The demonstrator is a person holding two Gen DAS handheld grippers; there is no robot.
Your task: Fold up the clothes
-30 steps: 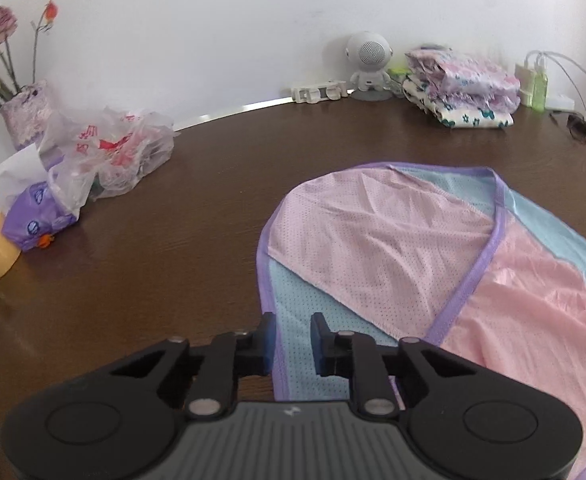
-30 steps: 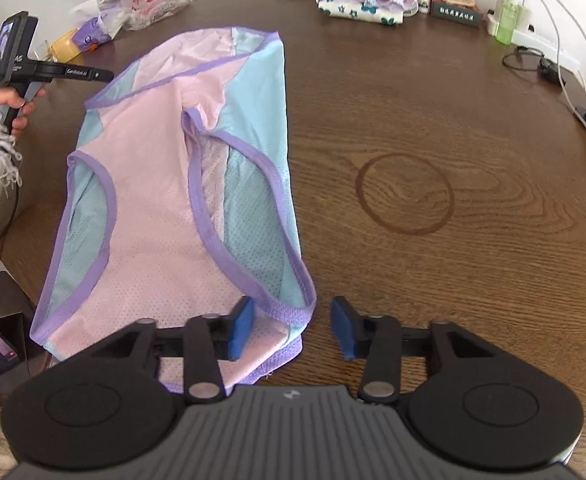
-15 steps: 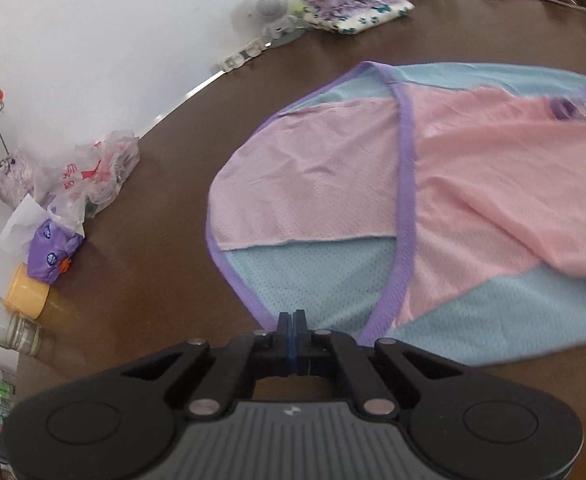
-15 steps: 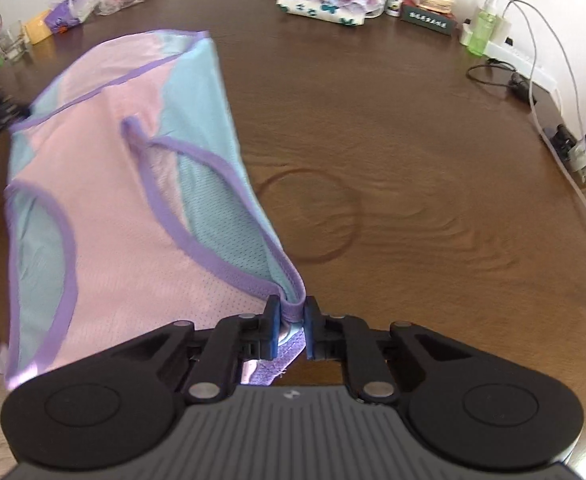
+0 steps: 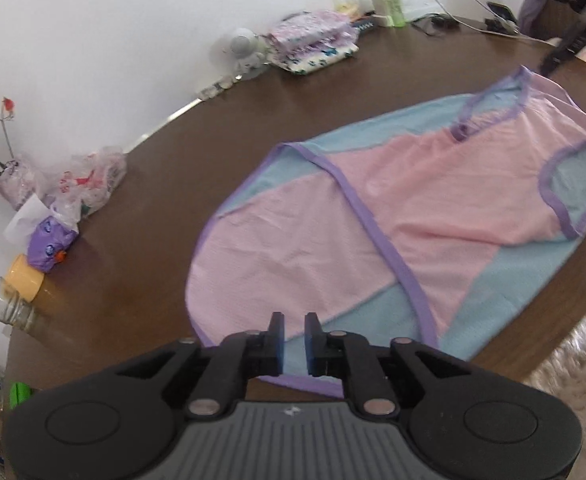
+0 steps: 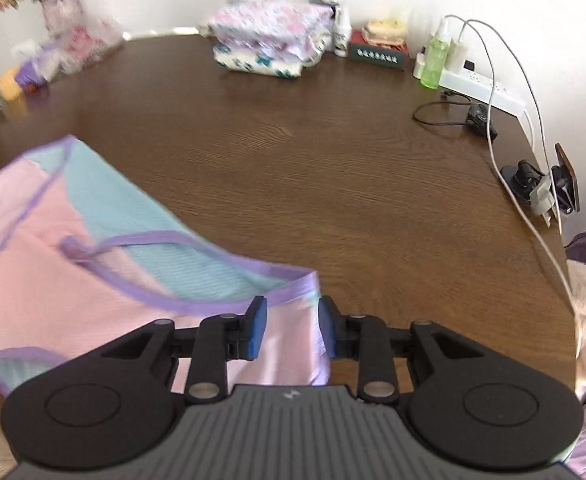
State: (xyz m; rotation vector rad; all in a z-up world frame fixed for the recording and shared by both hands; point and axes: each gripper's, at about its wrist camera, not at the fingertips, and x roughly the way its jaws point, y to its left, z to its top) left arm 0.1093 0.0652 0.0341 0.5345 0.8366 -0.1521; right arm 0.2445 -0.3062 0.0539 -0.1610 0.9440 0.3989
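a dark wooden table (image 6: 333, 184) is lying bare across its middle, with clutter sitting only along the far rim: a folded fabric stack (image 6: 269, 38), a power strip (image 6: 481, 84) and a plastic bag (image 5: 89, 180). the pink, blue and purple garment (image 5: 393, 236) is lying spread flat beside the near table edge. the left gripper (image 5: 291, 338) is opening over the garment's purple hem, its jaws a narrow gap apart, pads gripping nothing. the right gripper (image 6: 292, 326) is opening wider over the garment's corner, cloth lying under the gap, unpinched.
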